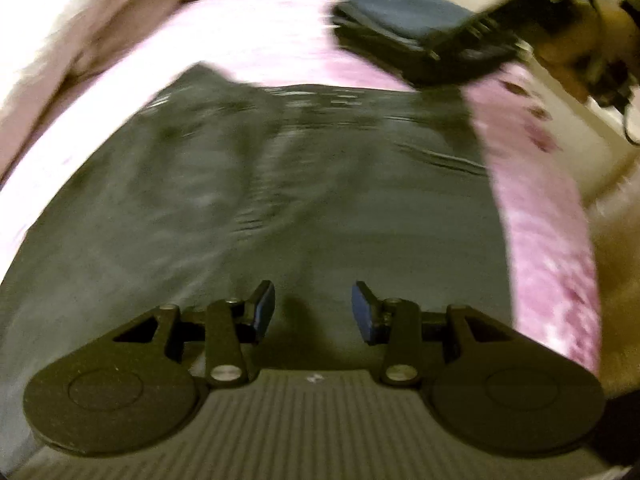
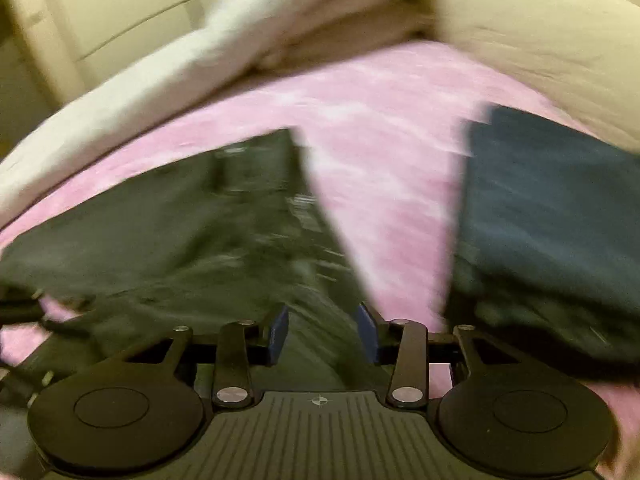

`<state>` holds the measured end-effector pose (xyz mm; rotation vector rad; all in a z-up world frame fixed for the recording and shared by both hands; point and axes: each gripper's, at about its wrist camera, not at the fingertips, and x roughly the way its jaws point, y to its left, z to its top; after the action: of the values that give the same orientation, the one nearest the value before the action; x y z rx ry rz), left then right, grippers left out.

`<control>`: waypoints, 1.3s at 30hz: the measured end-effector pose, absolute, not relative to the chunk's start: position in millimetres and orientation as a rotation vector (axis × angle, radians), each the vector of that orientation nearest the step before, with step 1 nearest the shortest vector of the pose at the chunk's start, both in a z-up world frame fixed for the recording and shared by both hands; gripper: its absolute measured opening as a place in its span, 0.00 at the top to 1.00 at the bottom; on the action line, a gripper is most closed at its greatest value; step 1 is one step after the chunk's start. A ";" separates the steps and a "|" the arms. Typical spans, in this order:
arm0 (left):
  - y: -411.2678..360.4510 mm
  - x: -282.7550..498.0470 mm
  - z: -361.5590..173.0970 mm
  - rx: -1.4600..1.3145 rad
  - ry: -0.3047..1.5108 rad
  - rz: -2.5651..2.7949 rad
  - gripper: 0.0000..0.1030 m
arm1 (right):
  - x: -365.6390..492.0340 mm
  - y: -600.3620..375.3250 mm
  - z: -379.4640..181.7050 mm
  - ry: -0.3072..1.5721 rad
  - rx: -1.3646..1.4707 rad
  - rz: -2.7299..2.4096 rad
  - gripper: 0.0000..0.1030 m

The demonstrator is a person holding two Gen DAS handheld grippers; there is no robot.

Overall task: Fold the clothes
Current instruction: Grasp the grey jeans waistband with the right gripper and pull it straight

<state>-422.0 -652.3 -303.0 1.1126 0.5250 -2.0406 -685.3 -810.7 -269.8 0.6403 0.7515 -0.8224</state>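
A dark grey garment [image 1: 280, 200] lies spread flat on a pink bedsheet [image 1: 280, 40]. My left gripper [image 1: 313, 312] is open just above the garment's near part, with nothing between its blue pads. In the right wrist view the same garment [image 2: 192, 232] reaches from the left to under my right gripper [image 2: 323, 336], which is open over the garment's right edge. The right gripper also shows in the left wrist view [image 1: 472, 36] at the far right. Both views are blurred by motion.
A folded dark blue garment [image 2: 552, 216] lies on the sheet to the right of the grey one; it also shows in the left wrist view [image 1: 400, 12]. White bedding [image 2: 320, 12] is piled at the far side. The bed's right edge [image 1: 560, 240] drops off.
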 end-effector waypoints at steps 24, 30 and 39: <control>-676.0 -419.4 -349.3 1.212 0.486 -2.045 0.60 | -607.9 -913.4 -340.8 0.875 0.554 -0.455 0.54; -672.8 -425.3 -339.9 1.188 0.411 -2.101 0.61 | -605.6 -909.5 -347.6 0.846 0.567 -0.436 0.46; -689.6 -464.8 -338.7 1.141 0.376 -2.223 0.62 | -631.7 -927.2 -341.6 0.771 0.739 -0.334 0.44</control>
<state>-464.8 -689.6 -338.7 1.1414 0.3763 -2.2231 -631.7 -927.2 -341.6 0.7391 0.7712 -0.3336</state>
